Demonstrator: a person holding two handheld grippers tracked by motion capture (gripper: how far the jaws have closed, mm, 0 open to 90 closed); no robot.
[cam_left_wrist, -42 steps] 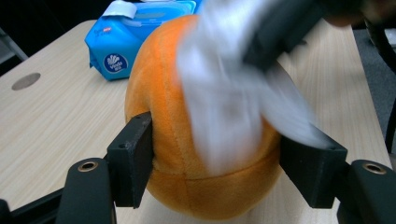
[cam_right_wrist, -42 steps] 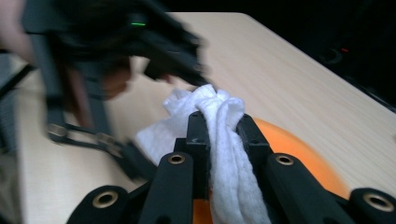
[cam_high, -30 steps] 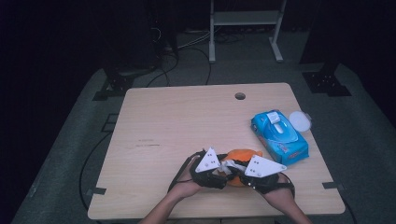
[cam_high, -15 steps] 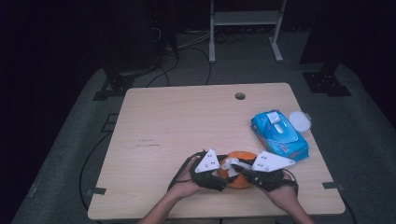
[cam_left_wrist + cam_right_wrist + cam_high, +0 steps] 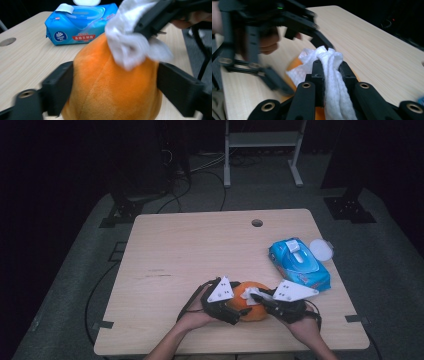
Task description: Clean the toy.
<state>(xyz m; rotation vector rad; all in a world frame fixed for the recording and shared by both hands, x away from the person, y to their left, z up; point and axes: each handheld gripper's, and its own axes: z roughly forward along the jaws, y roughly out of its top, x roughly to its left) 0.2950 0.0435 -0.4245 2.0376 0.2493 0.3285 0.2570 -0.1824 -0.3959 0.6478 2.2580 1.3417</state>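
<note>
An orange plush toy (image 5: 250, 307) lies near the table's front edge between both grippers. My left gripper (image 5: 239, 312) has the toy (image 5: 107, 85) between its jaws. The jaws have just been opening, and both still lie against the toy's sides. My right gripper (image 5: 331, 68) is shut on a bunched white wipe (image 5: 332, 75). It holds the wipe (image 5: 130, 47) against the top of the toy, coming in from the right (image 5: 260, 299).
A blue pack of wet wipes (image 5: 299, 262) lies at the right of the table, a round white lid (image 5: 320, 249) just beyond it. A cable hole (image 5: 257, 223) sits near the far edge. Bare wood stretches across the left and middle.
The right gripper with the wipe has shifted slightly to the right over the toy. More of the orange toy shows between the two grippers. The left hand has stayed put.
</note>
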